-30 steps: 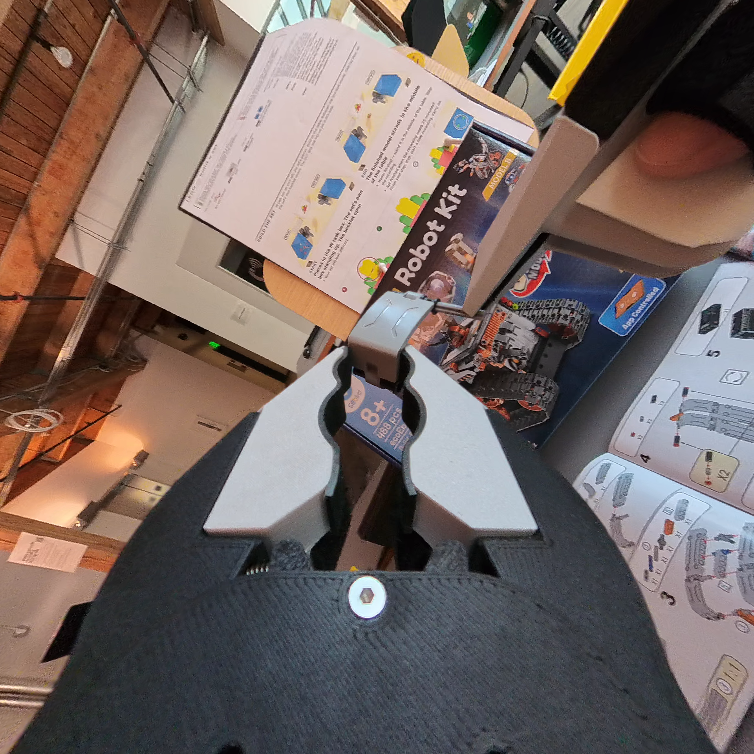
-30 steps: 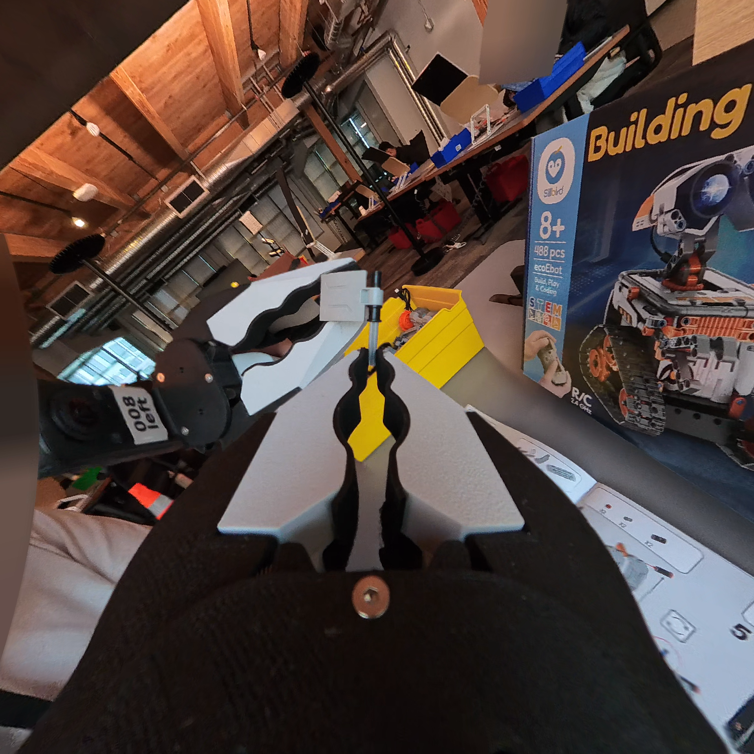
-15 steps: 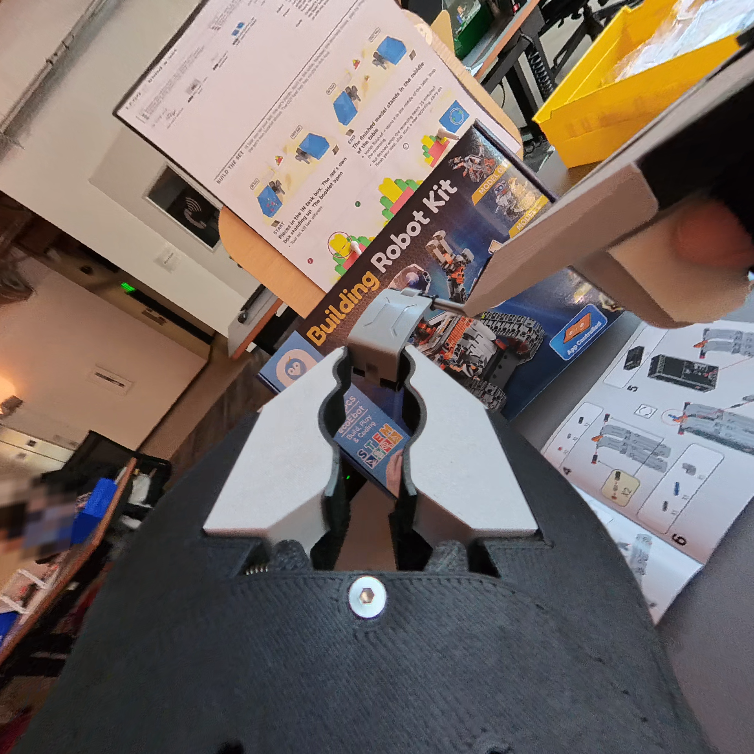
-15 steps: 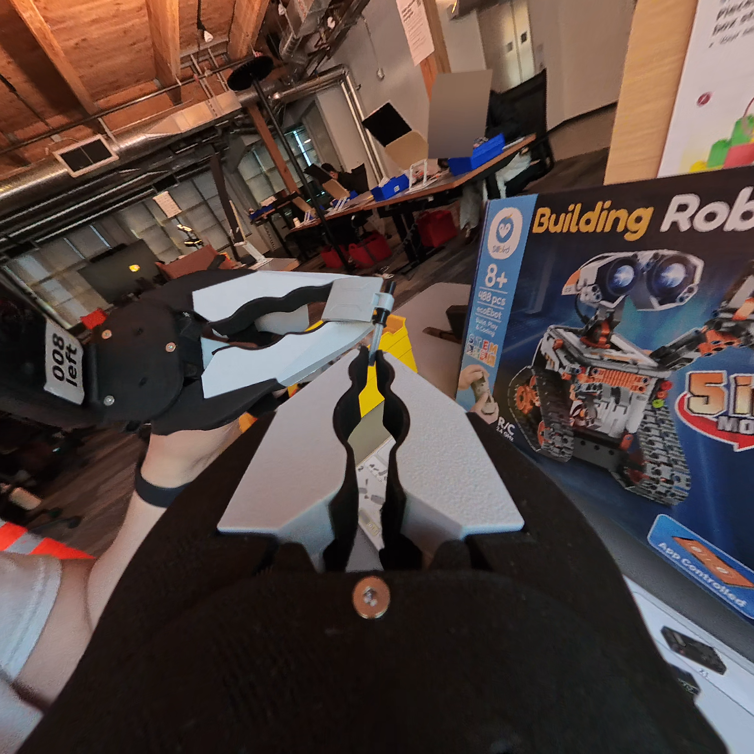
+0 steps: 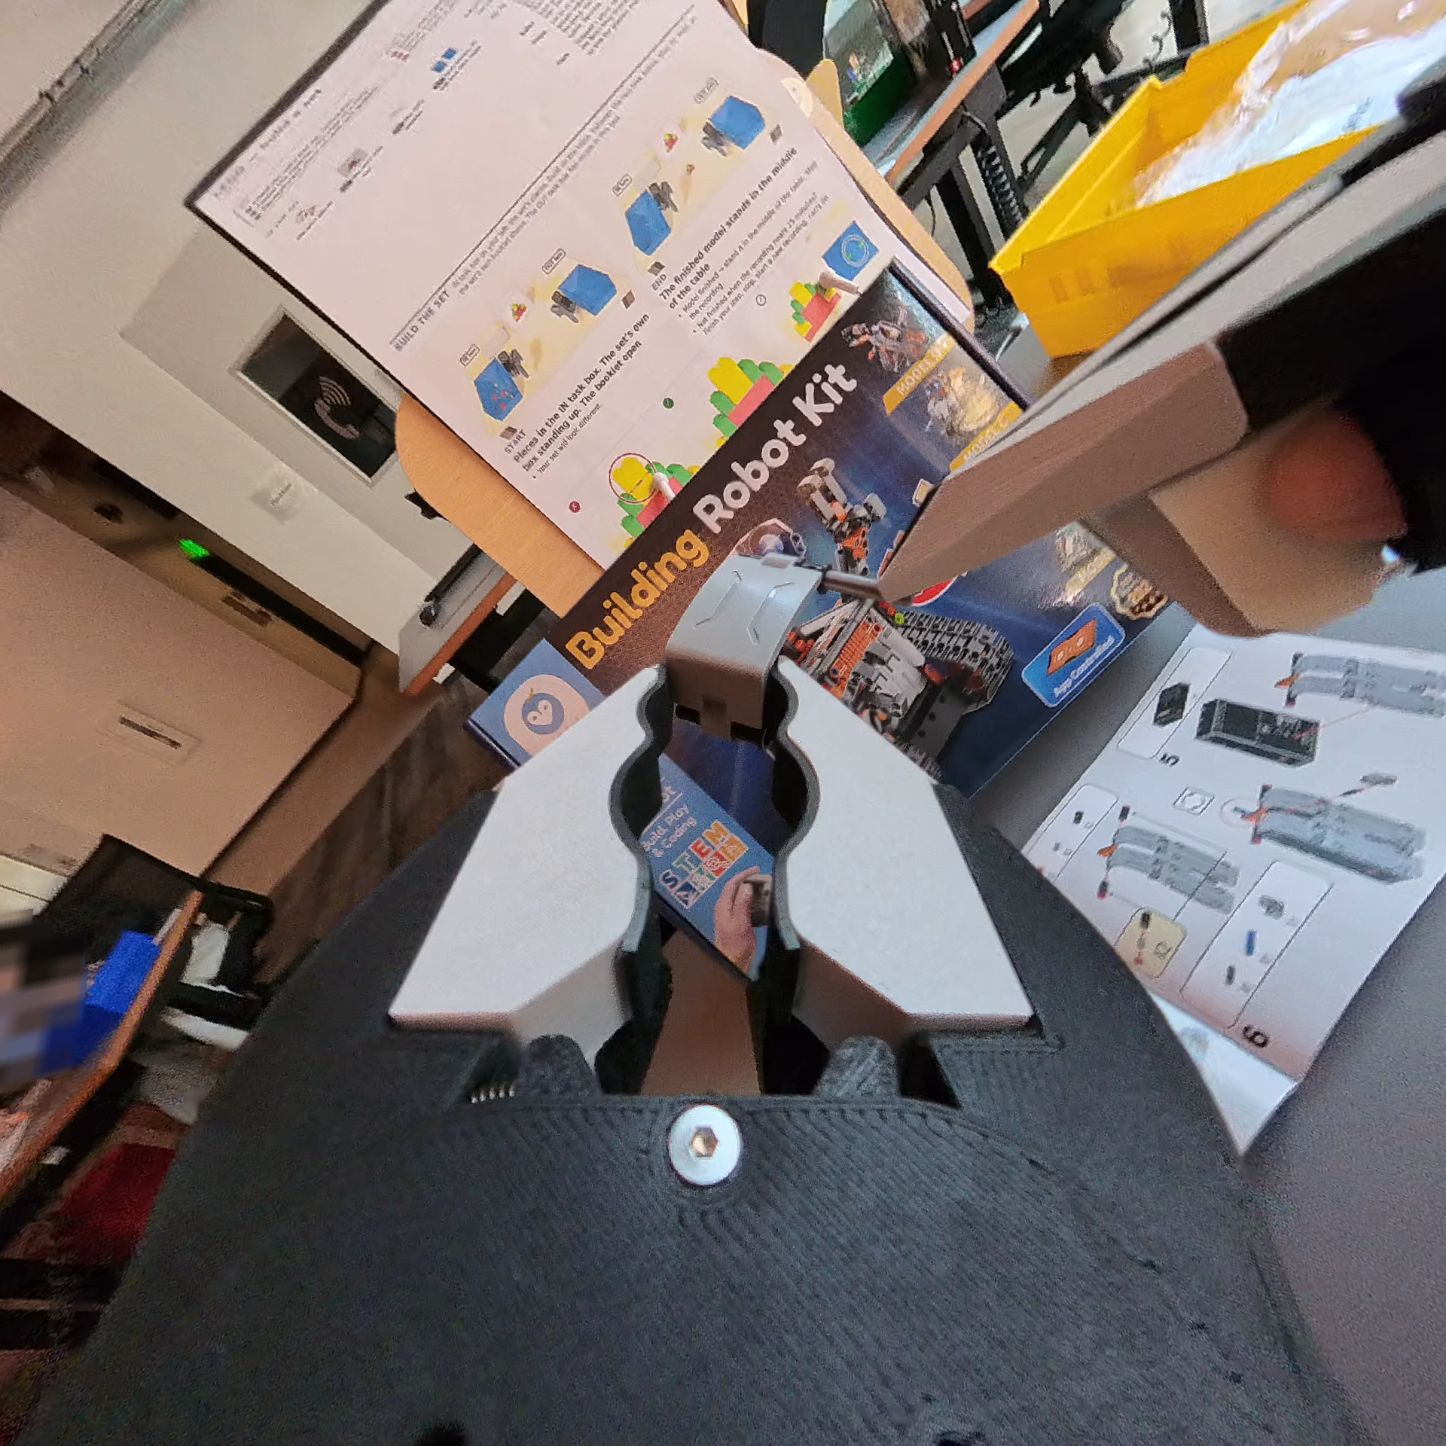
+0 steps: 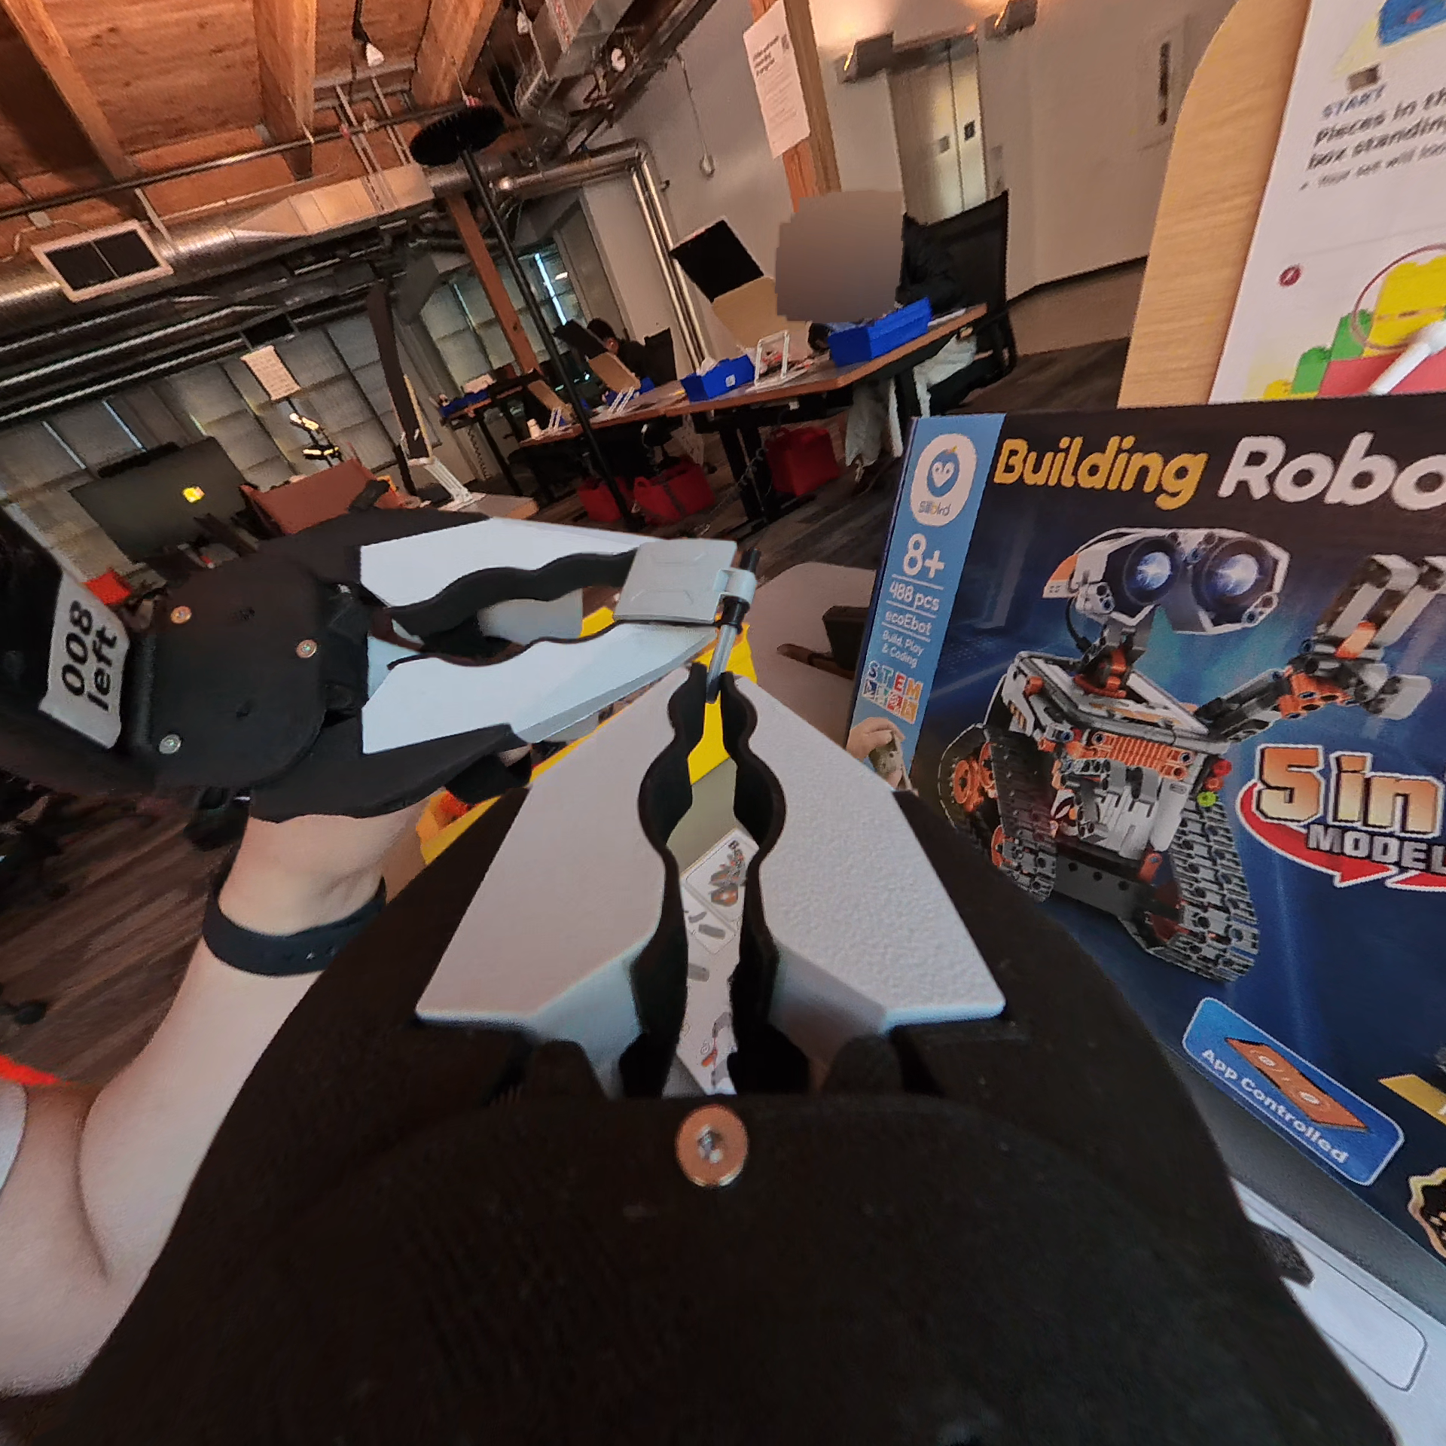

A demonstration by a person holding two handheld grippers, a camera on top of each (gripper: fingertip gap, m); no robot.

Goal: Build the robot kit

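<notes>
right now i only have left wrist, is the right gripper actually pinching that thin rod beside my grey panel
observer: yes, the right gripper is shut on the lower end of the thin rod.
operator: does the rod go through the panel
observer: it passes through a small collar on the edge of the grey panel; its black tip pokes out above.
operator: and my grip
observer: the left gripper clamps the panel's flat faces, on the side away from the collar.

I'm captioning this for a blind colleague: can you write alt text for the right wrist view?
The right tool pinches a thin grey axle threaded through a flat grey building piece gripped by the left tool, above a yellow bin. A robot kit box stands to the right.
</notes>
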